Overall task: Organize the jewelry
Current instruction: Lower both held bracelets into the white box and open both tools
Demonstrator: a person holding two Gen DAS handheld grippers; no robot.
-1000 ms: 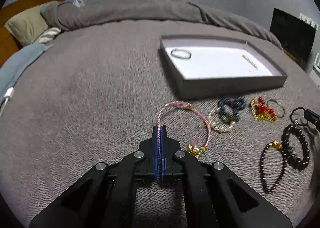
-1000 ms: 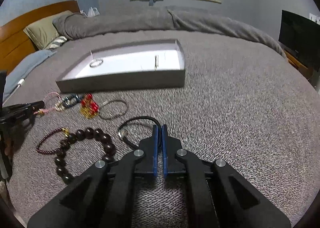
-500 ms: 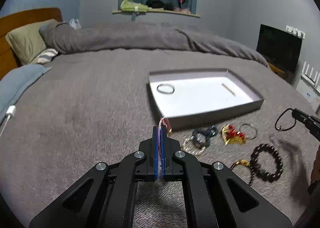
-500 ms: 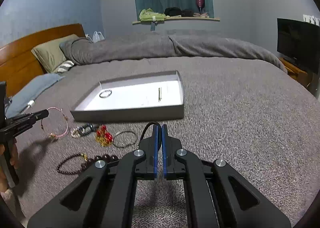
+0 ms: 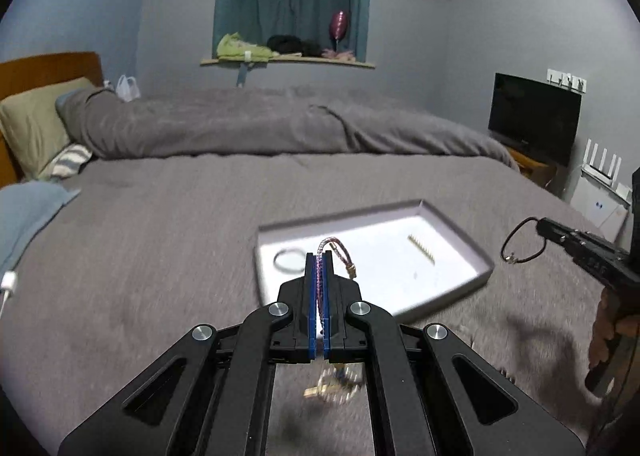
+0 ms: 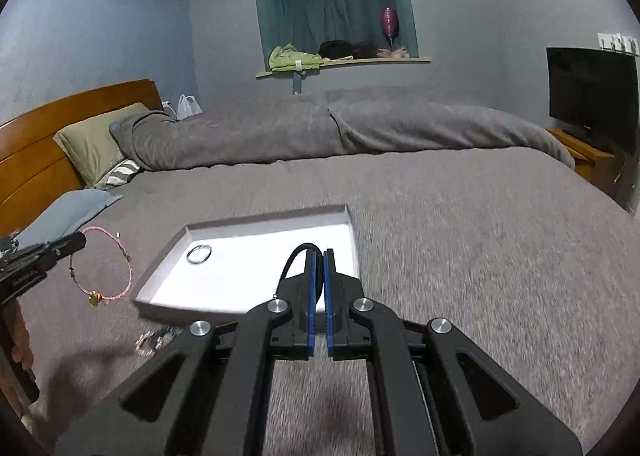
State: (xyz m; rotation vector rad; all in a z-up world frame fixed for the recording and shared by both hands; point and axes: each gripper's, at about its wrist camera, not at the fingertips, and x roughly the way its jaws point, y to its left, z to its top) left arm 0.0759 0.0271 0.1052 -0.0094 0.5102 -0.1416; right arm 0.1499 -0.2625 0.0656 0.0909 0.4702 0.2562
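Left hand-held gripper [image 5: 319, 256] clamped pink bracelet [image 5: 335, 247]; right hand-held gripper [image 6: 319, 256] clamped black cord [image 6: 295, 254]; tray [image 5: 454, 230] at 12 o'clock.

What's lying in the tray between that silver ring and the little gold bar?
Nothing: in the left wrist view, the tray floor between the silver ring and the gold bar is bare white.

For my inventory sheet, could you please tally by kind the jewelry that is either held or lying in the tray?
Cord bracelets, held: 2 (pink cord bracelet, black cord bracelet)
Silver bangle in the tray: 1
Gold strip in the tray: 1
Total: 4; blurred pieces on the bedcover not counted.
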